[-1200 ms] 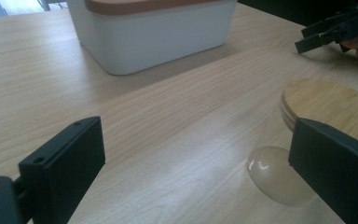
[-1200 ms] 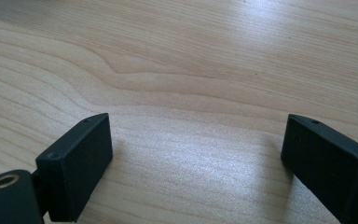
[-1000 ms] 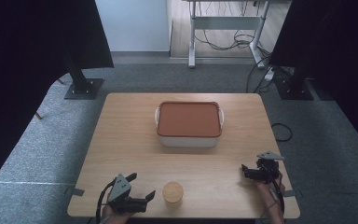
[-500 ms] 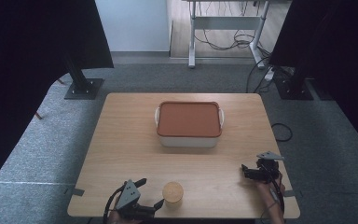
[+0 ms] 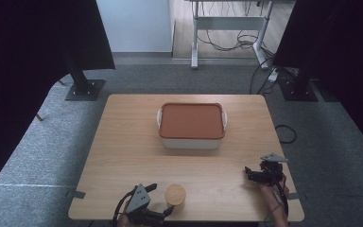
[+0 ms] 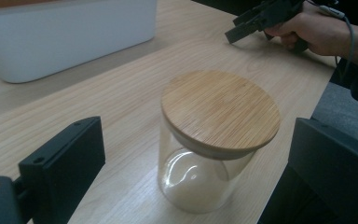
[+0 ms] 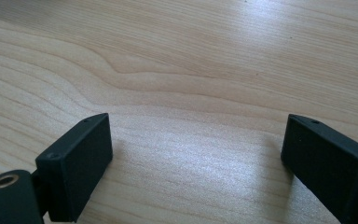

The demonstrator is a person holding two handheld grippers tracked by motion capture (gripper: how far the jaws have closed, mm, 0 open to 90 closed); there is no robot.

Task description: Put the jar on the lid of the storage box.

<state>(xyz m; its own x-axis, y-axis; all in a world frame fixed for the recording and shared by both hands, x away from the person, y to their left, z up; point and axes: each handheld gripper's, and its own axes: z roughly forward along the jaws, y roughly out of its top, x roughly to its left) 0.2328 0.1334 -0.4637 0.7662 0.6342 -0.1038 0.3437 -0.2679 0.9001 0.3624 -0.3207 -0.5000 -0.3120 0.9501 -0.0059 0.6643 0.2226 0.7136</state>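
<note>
Two grippers on the table (image 5: 123, 142), both spread wide, neither holding anything. My left gripper (image 5: 163, 203) is at the near edge, left of centre, with its jaws reaching toward the glass jar (image 5: 175, 197). In the left gripper view the jar (image 6: 205, 182) stands upright between the two jaws, a gap on each side, no contact. Its round bamboo lid (image 6: 220, 112) is seated flat on top; the clear body below looks empty. Jar sits close to the near edge of the table, well apart from the white container (image 5: 191, 141), which is at the middle of the table with its terracotta lid (image 5: 191, 120) on.

My right gripper (image 5: 254, 174) is at the near right corner, just over the wood, jaws pointing left. Right gripper view: bare wood grain (image 7: 191, 70) between the spread jaws. From the left gripper view I can also see my right hand (image 6: 314, 32) gripping that tool beyond the jar.
</note>
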